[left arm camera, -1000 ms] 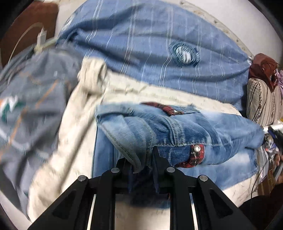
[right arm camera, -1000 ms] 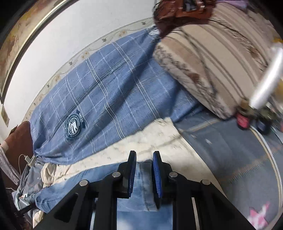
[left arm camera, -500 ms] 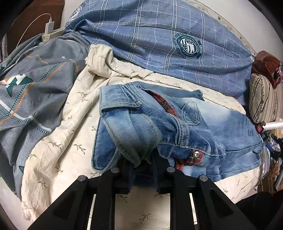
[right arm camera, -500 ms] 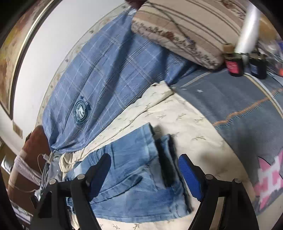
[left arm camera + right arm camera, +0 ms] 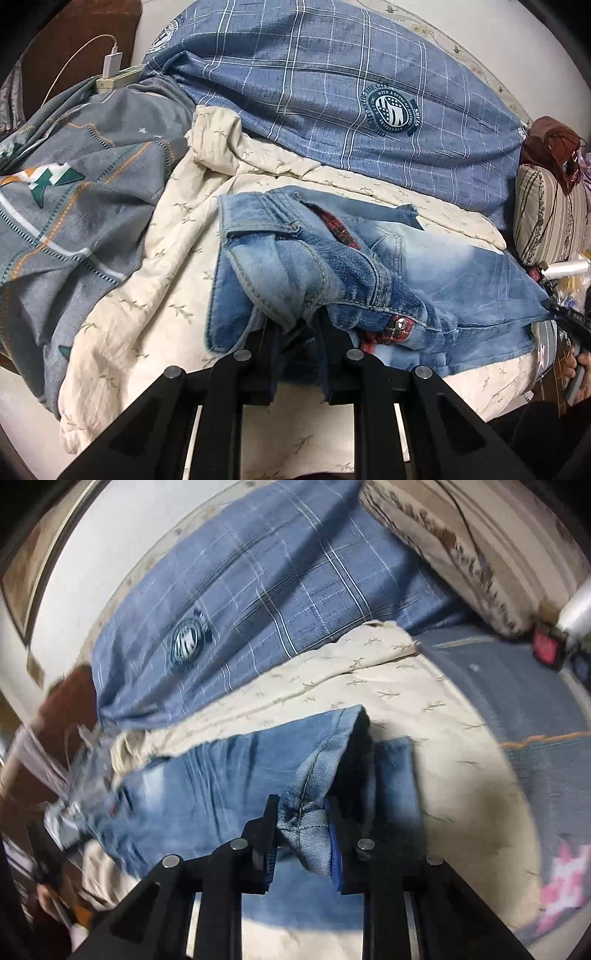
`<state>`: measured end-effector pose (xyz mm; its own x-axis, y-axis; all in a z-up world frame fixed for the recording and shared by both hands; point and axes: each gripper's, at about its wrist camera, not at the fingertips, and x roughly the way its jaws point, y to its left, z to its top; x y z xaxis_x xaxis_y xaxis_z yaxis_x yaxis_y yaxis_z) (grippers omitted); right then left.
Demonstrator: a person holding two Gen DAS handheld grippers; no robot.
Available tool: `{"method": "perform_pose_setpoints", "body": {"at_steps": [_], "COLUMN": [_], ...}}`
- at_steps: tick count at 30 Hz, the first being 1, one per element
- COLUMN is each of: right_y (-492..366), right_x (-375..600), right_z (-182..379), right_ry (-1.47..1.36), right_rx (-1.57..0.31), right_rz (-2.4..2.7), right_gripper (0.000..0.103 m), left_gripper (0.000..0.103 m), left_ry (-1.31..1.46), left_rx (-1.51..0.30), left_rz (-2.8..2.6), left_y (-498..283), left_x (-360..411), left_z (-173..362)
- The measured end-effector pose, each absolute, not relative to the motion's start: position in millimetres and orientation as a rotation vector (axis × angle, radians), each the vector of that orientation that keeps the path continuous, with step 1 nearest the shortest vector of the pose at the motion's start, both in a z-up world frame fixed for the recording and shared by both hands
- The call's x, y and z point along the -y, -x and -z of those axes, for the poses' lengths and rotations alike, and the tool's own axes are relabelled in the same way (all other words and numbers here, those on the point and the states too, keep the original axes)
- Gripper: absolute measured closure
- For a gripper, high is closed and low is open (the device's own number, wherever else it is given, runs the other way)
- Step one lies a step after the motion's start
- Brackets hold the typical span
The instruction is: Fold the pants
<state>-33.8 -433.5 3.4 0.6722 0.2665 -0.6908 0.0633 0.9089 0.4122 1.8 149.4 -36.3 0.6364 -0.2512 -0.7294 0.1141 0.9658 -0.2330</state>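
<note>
You clamped both grippers — left gripper (image 5: 295, 332) on the jeans' (image 5: 424, 266) waistband, right gripper (image 5: 303, 834) closing on the hem at six o'clock — to fold them.

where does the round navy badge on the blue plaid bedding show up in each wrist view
Left wrist: the round badge sits upper right of centre, on the blue plaid bedding beyond the jeans.
Right wrist: the same badge sits upper left, blurred.
Shared landmark: the cream leaf-print sheet under the jeans, bordering the bedding in both views.
</note>
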Motion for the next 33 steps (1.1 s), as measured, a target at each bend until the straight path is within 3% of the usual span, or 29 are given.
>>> {"method": "perform_pose_setpoints", "body": {"at_steps": [1, 3, 8, 13, 14, 15, 17, 19, 21, 23, 24, 25, 27, 28, 33], "right_y": [45, 60, 74, 88, 85, 81, 68, 46, 25, 0, -9, -17, -28, -32, -27], "right_x": [435, 437, 456, 478, 483, 486, 489, 483, 483, 480, 478, 477, 468, 460, 455], "right_z": [-2, 5, 43, 18, 12, 5, -2, -1, 9, 27, 34, 41, 57, 59, 31], "right_ry": [-0.409, -0.360, -0.441, -0.537, -0.562, -0.585, -0.606, -0.630, -0.653, -0.655, -0.656, -0.667, -0.658, -0.612, -0.510], "right_rx": [-0.851, -0.898, -1.091, -0.943, -0.908, -0.860, -0.785, -0.784, -0.817, -0.853, -0.869, -0.898, -0.964, -0.983, -0.830], "right_rz": [-0.120, -0.112, -0.120, -0.171, -0.171, -0.158, -0.143, -0.107, -0.051, 0.014, 0.021, 0.014, -0.010, -0.002, 0.052], "right_gripper": [0.079, 0.079, 0.073, 0.069, 0.050, 0.023, 0.019, 0.019, 0.019, 0.022, 0.030, 0.040, 0.077, 0.083, 0.088], "left_gripper": [0.086, 0.097, 0.097, 0.097, 0.097, 0.097, 0.095, 0.085, 0.050, 0.035, 0.034, 0.034, 0.031, 0.031, 0.031], "left_ry": [0.173, 0.162, 0.197, 0.139, 0.129, 0.119, 0.104, 0.093, 0.074, 0.057, 0.051, 0.050, 0.032, 0.013, -0.116], "left_rx": [-0.859, -0.874, -0.936, -0.854, -0.831, -0.803, -0.760, -0.748, -0.753, -0.744, -0.748, -0.763, -0.825, -0.863, -0.949], "left_rz": [0.209, 0.184, 0.128, 0.148, 0.168, 0.191, 0.250, 0.309, 0.325, 0.314, 0.311, 0.313, 0.308, 0.299, 0.260], "left_y": [0, 3, 11, 23, 23, 23, 21, 16, 11, 7, 5, 2, -5, -8, -11], "left_x": [-152, -158, -182, -176, -170, -162, -138, -110, -83, -63, -53, -46, -35, -29, -10], "left_z": [38, 44, 61, 32, 24, 14, -1, -11, -11, -7, -2, 3, 18, 26, 55]}}
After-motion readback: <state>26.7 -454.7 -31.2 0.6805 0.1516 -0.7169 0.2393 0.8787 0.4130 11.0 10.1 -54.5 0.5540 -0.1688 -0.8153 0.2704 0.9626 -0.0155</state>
